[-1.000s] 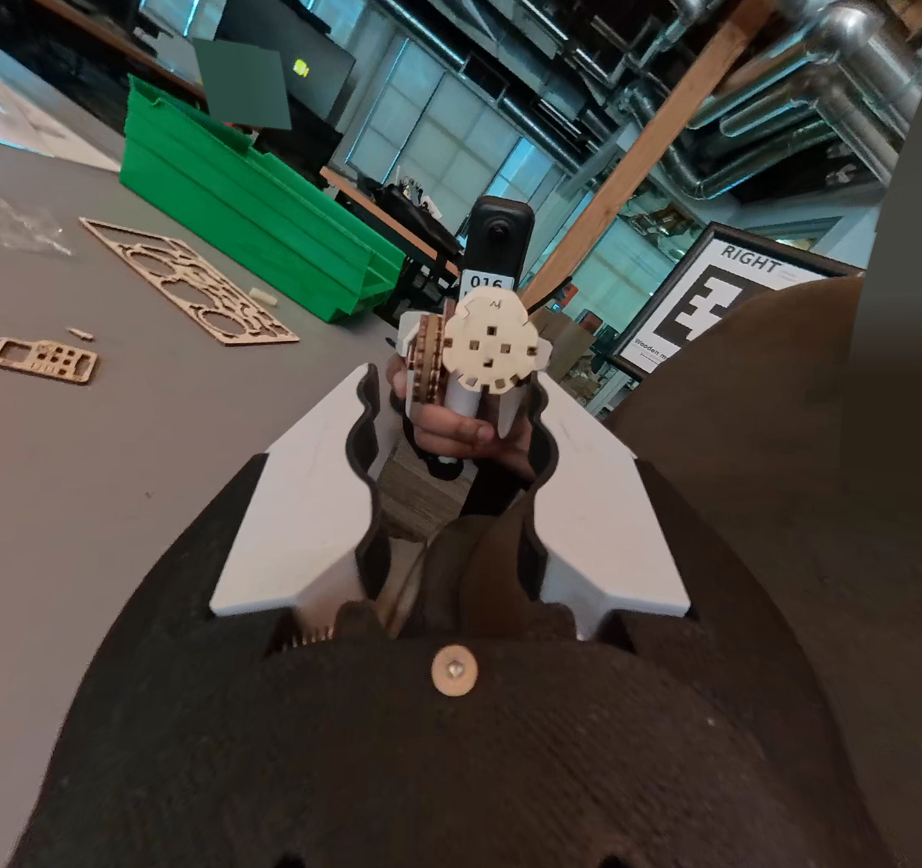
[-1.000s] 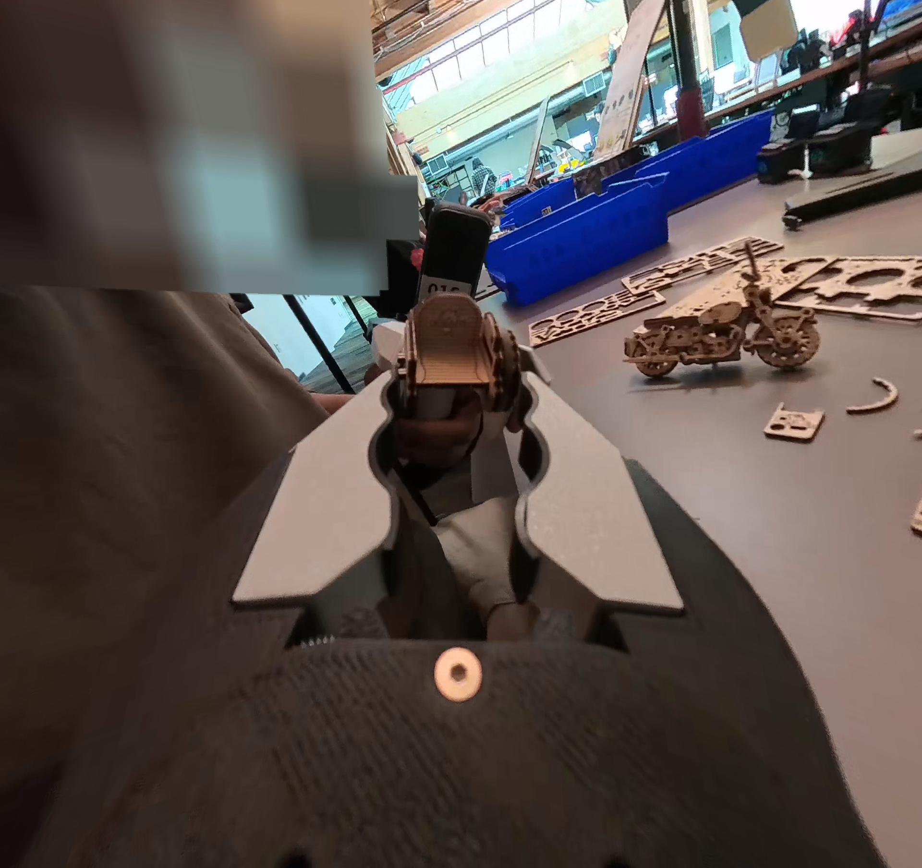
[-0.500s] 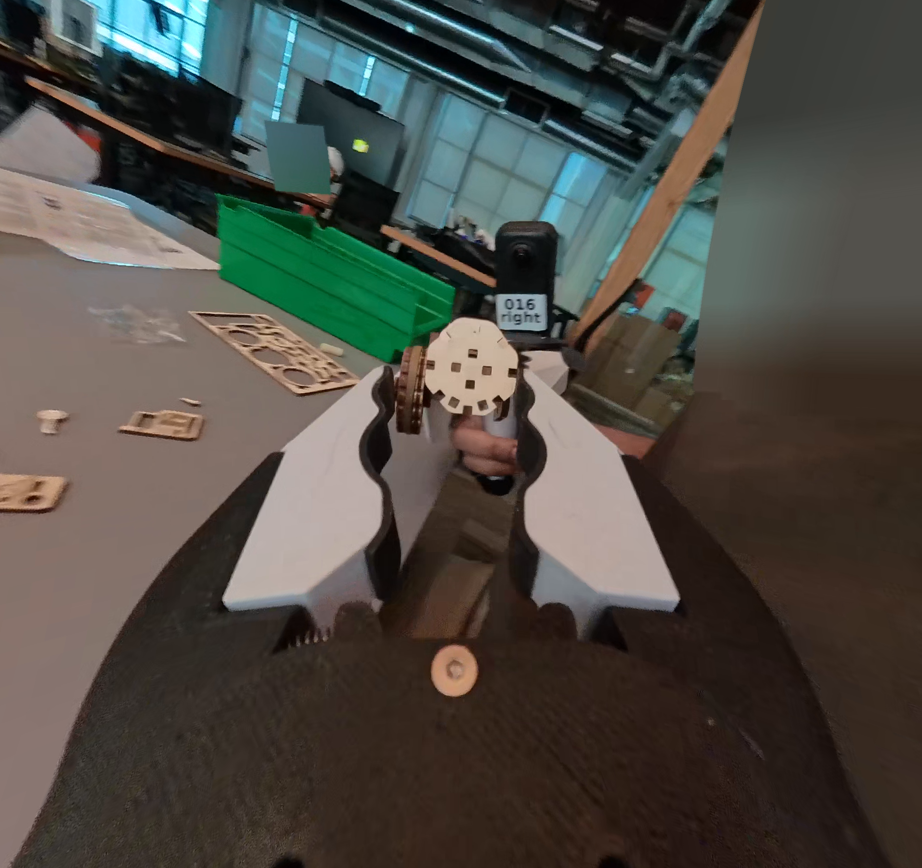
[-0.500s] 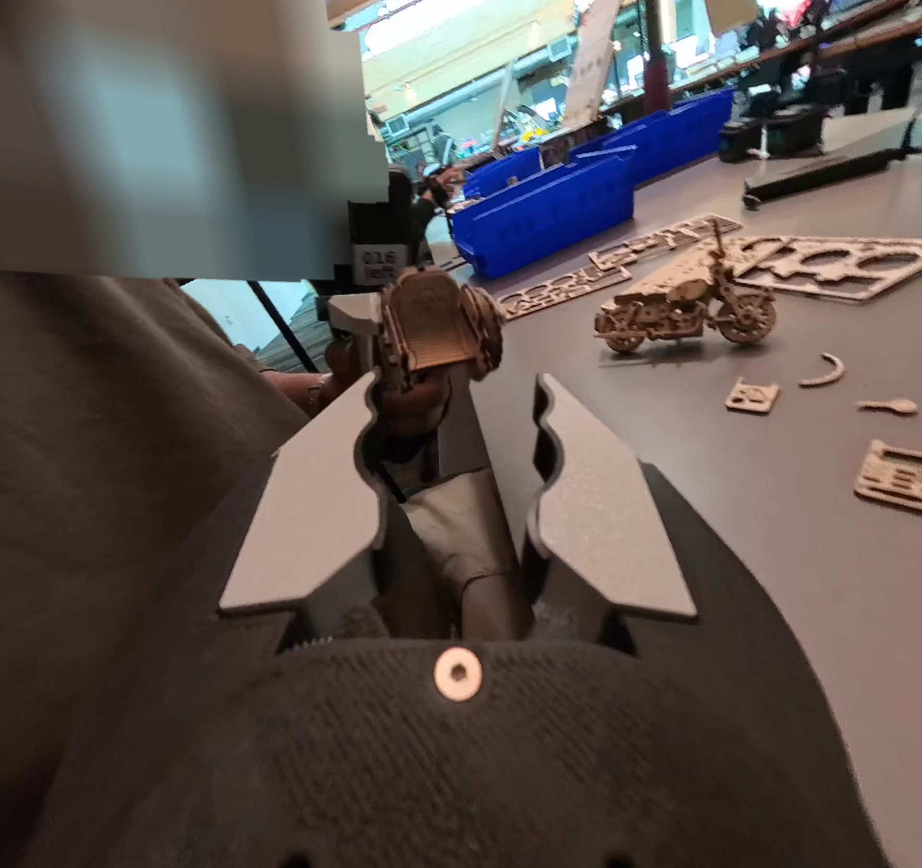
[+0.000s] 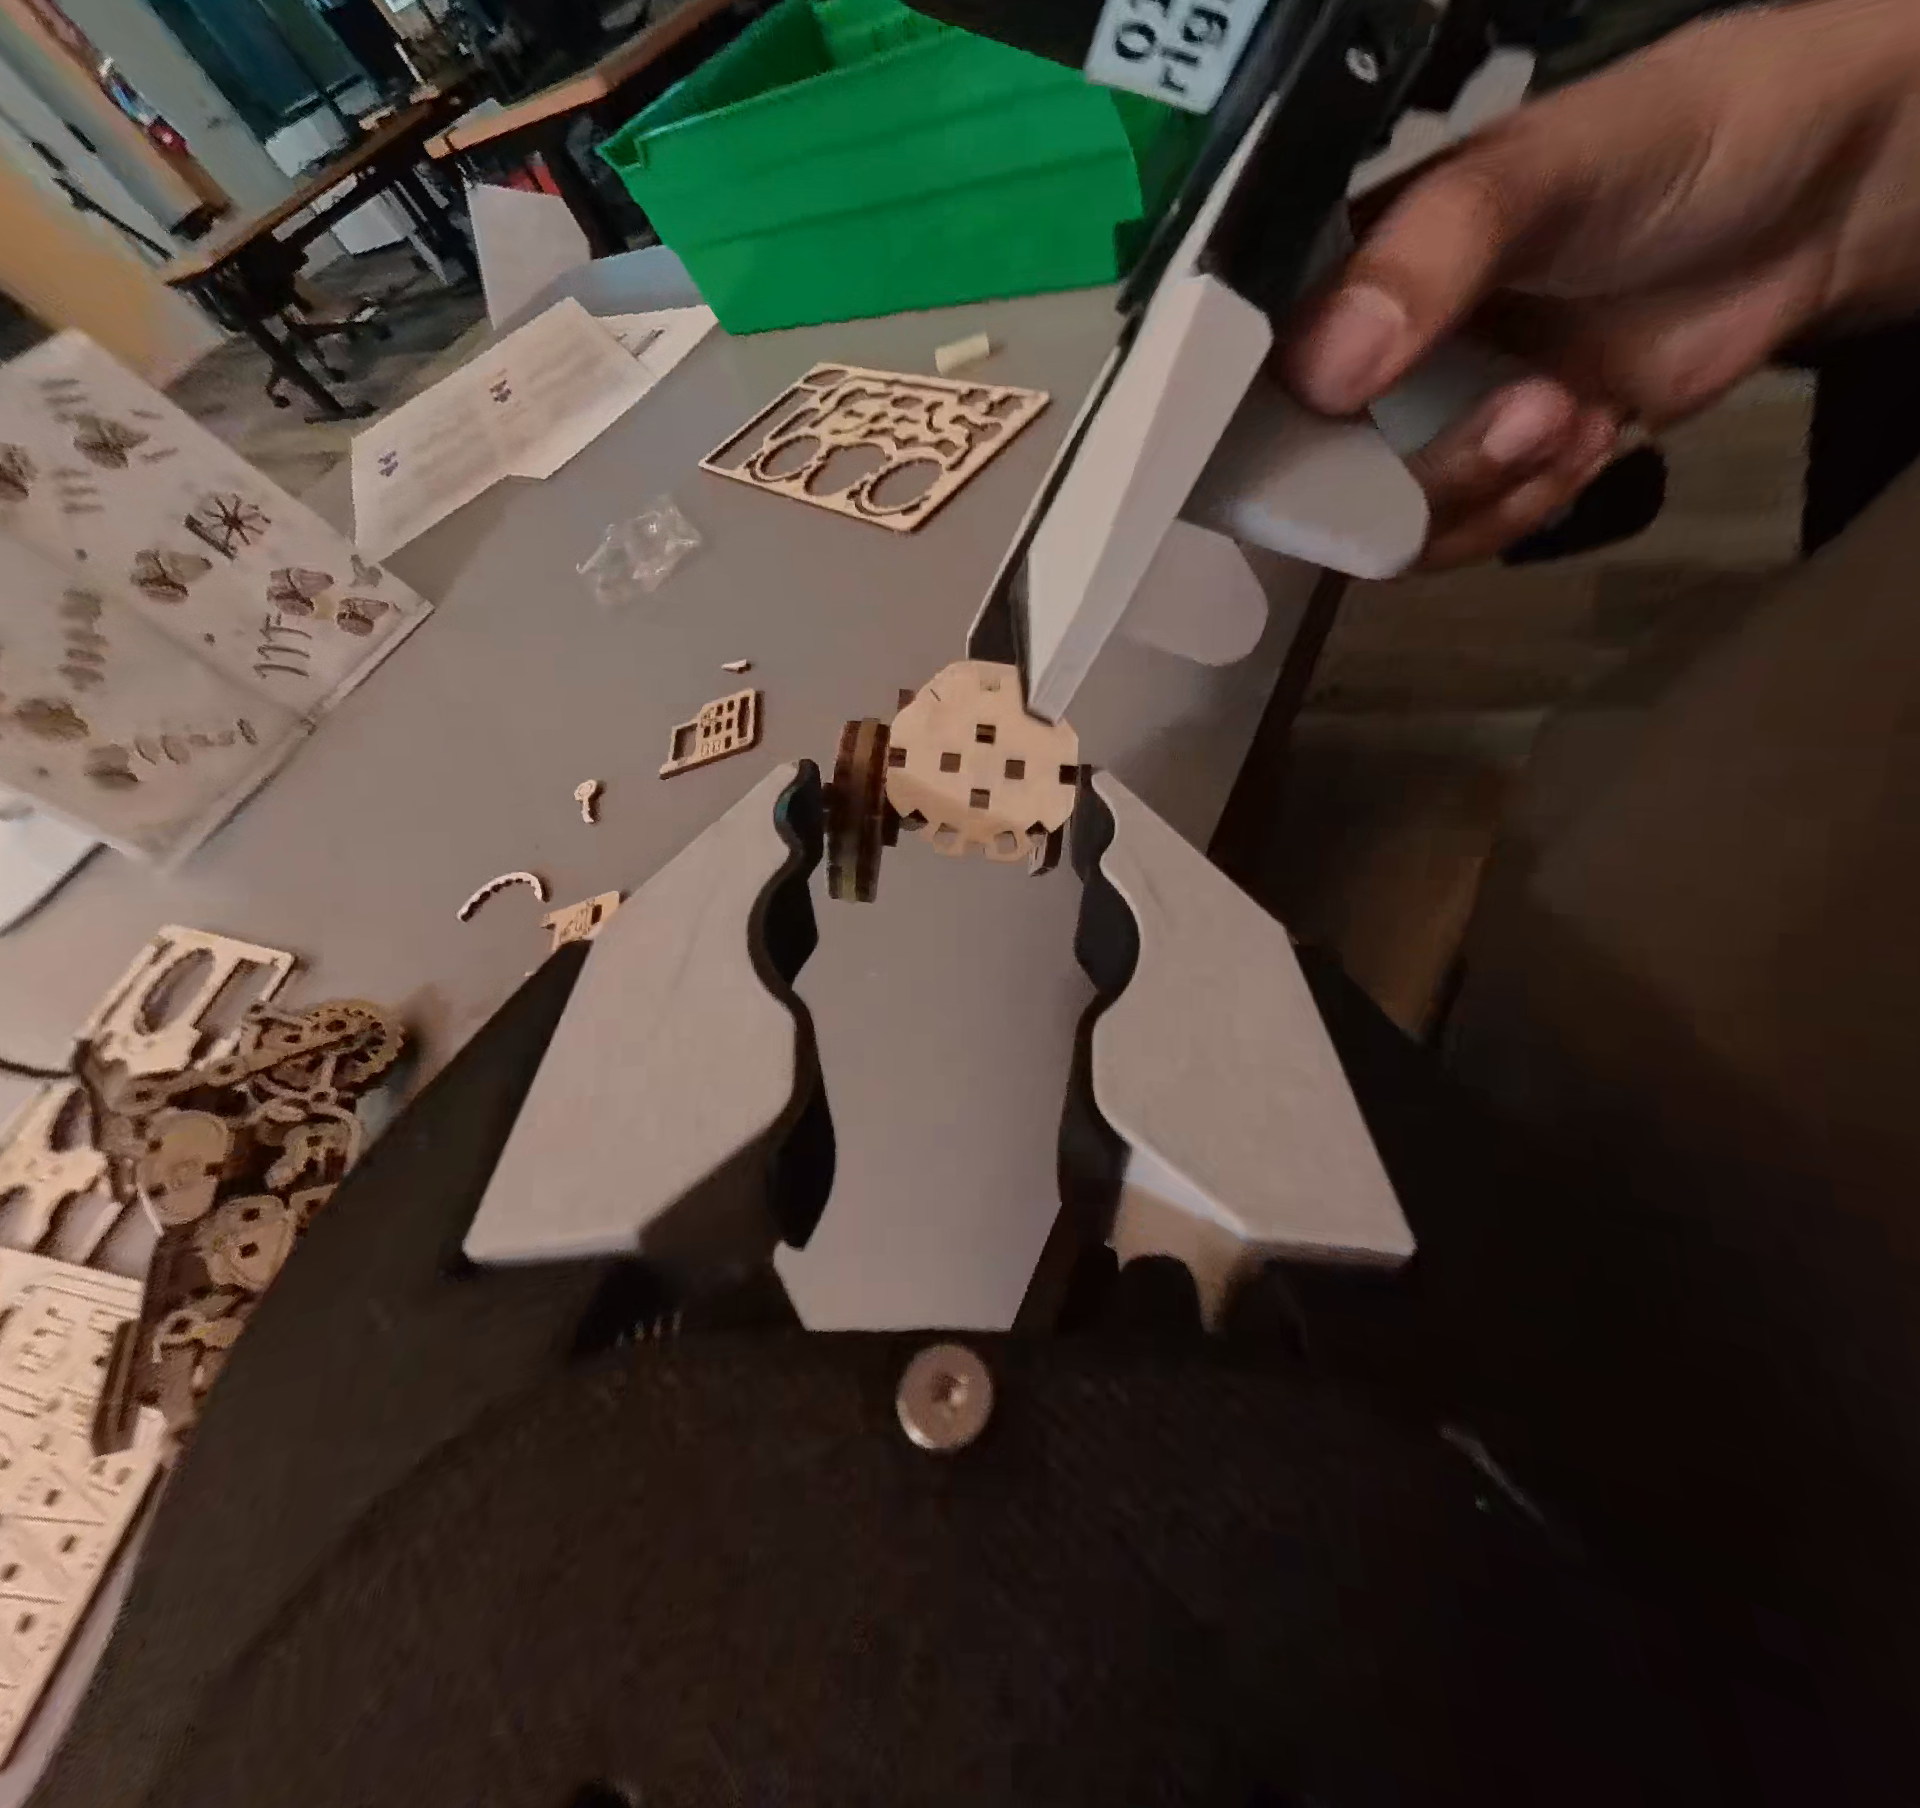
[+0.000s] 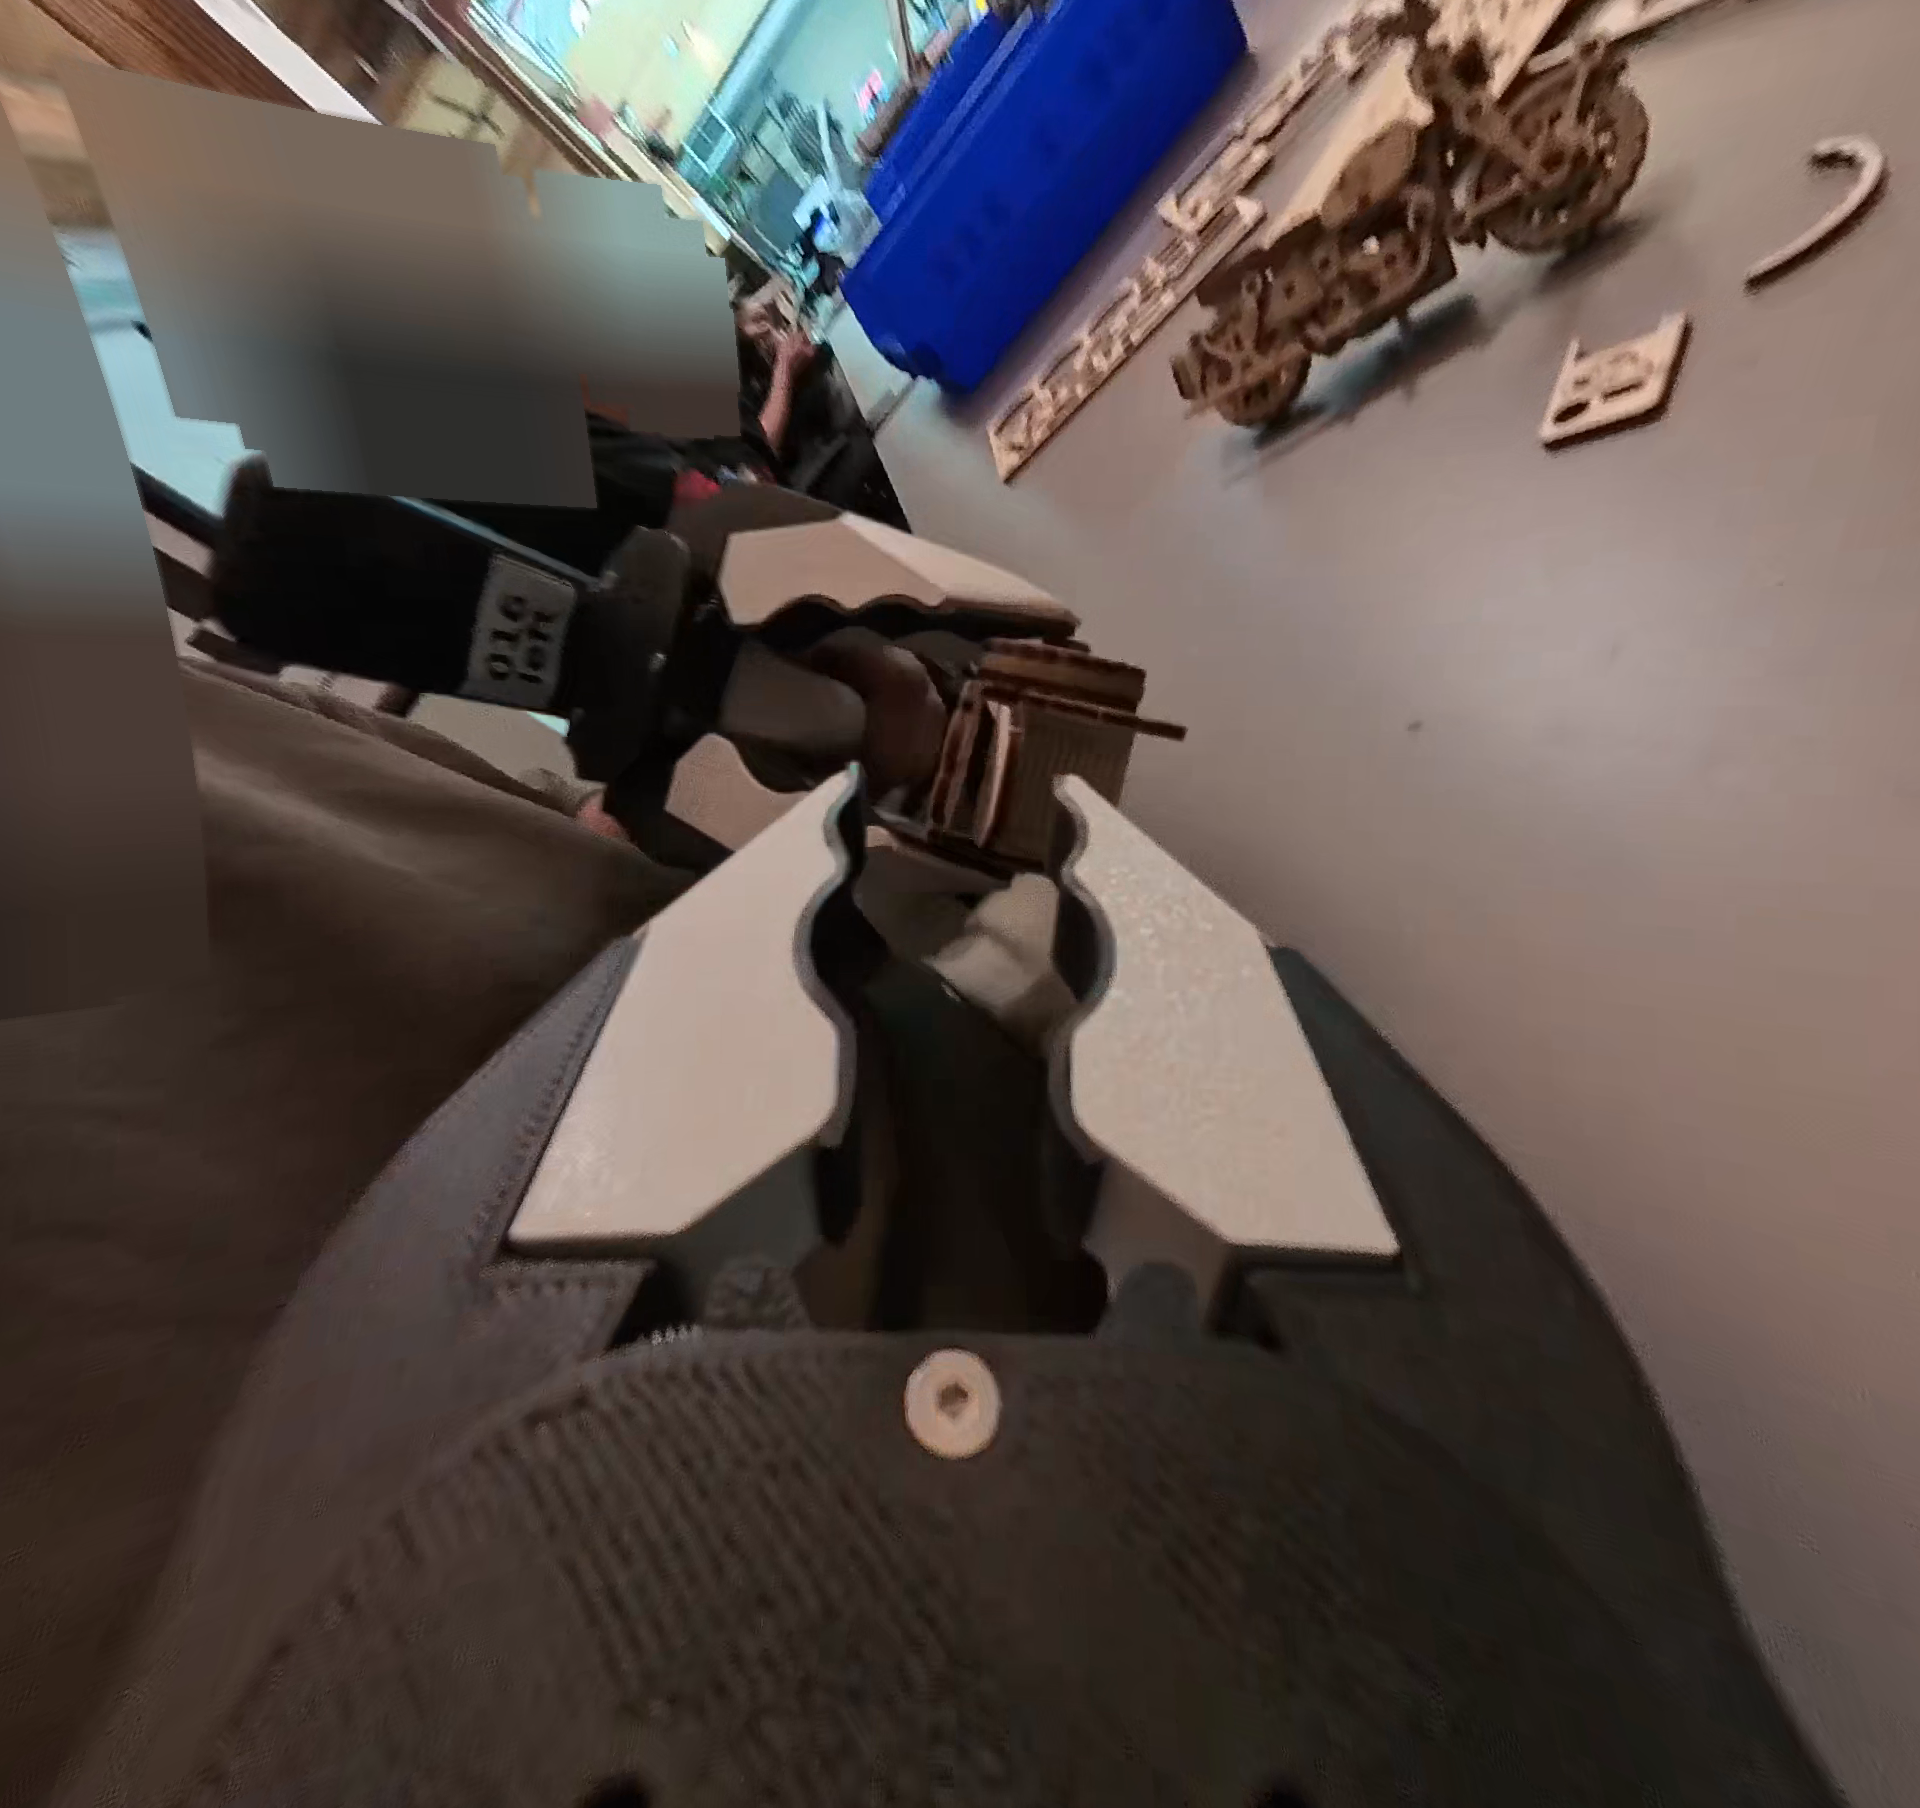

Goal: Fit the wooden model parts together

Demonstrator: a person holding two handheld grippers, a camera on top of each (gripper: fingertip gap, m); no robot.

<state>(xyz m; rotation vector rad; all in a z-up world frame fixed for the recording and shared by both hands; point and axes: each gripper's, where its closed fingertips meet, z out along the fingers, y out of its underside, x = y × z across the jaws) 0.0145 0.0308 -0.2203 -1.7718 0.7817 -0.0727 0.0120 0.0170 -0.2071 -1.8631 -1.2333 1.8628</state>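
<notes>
Left tongs [image 5: 940, 802] clenched on the wooden assembly [image 5: 951, 787] at their tips, above the desk [image 5: 499, 678]. Right tongs [image 6: 956, 802] straddle its far side (whether they actually pinch it cannot be told). Loose wooden parts [image 5: 208, 1124] lie left of the left tongs; a model motorcycle [image 6: 1423, 189] stands beyond the right ones.

Dim indoors; bright glare from windows [image 6: 665, 23] behind. Motion blur on hand [image 5: 1621, 231] and motorcycle [image 6: 1434, 200]. Strong wide-angle bending at edges. Lower right of left view dark.
</notes>
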